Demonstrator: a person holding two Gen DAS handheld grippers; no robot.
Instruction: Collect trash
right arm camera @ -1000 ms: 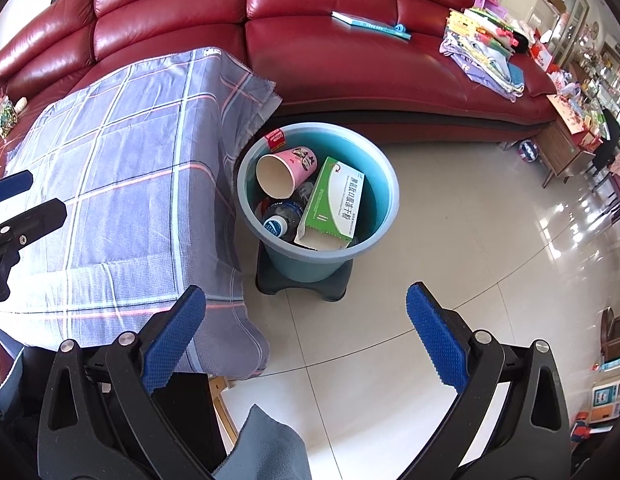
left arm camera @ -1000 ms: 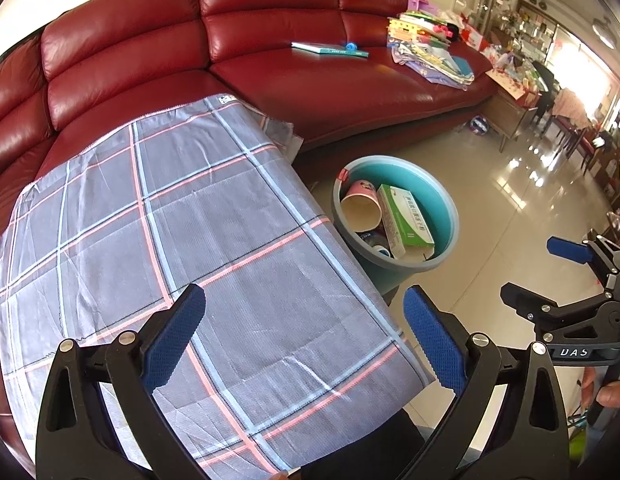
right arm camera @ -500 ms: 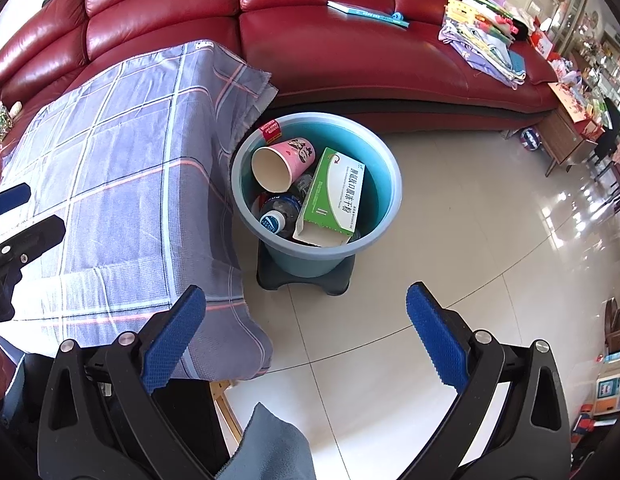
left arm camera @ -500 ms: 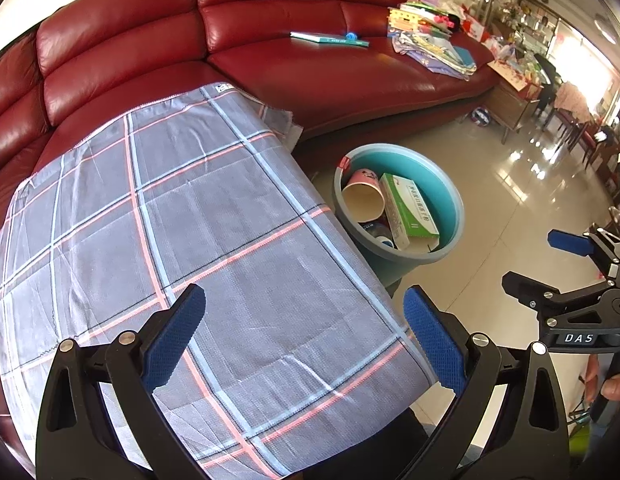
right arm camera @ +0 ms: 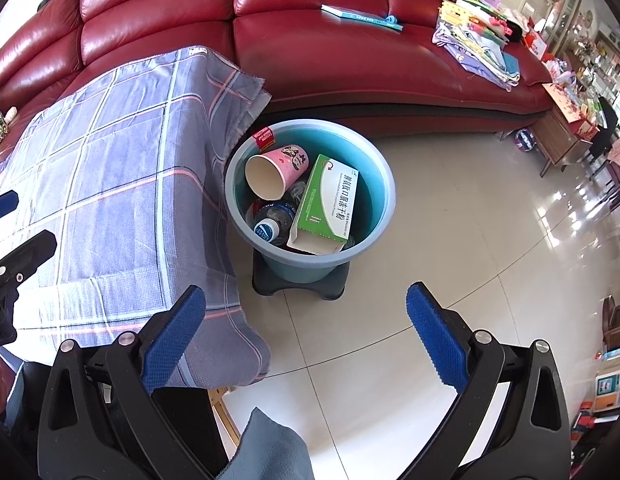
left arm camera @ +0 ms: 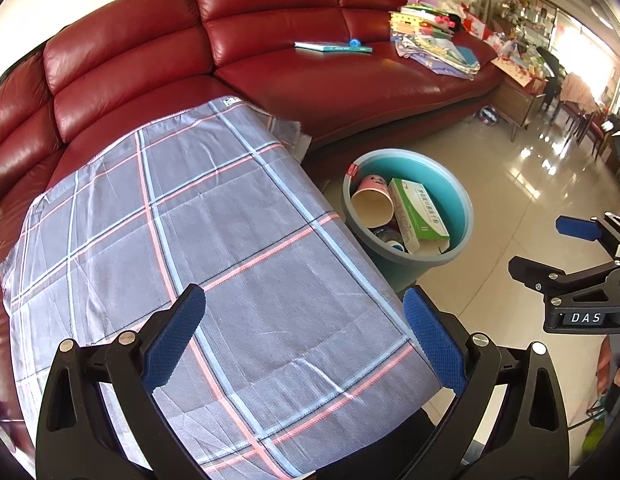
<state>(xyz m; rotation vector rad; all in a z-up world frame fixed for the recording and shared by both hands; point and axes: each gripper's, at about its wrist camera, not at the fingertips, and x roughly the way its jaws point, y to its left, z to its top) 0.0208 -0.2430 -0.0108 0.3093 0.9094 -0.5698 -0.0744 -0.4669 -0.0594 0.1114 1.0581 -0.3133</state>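
Trash — cup (right arm camera: 275,170), box (right arm camera: 328,204), bottle (right arm camera: 271,222) — fills the bin (right arm camera: 376,216) at frame centre. Both grippers (left arm camera: 303,330) (right arm camera: 305,332) hang released, empty; better scan for leftovers before withdrawing.

Both grippers slightly farther back.

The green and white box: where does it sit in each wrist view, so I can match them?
Left wrist: green and white box right of centre, leaning inside the blue bin, right of the pink paper cup.
Right wrist: box at centre, in the same bin.
Shared landmark: the pink cup, lying left of the box.
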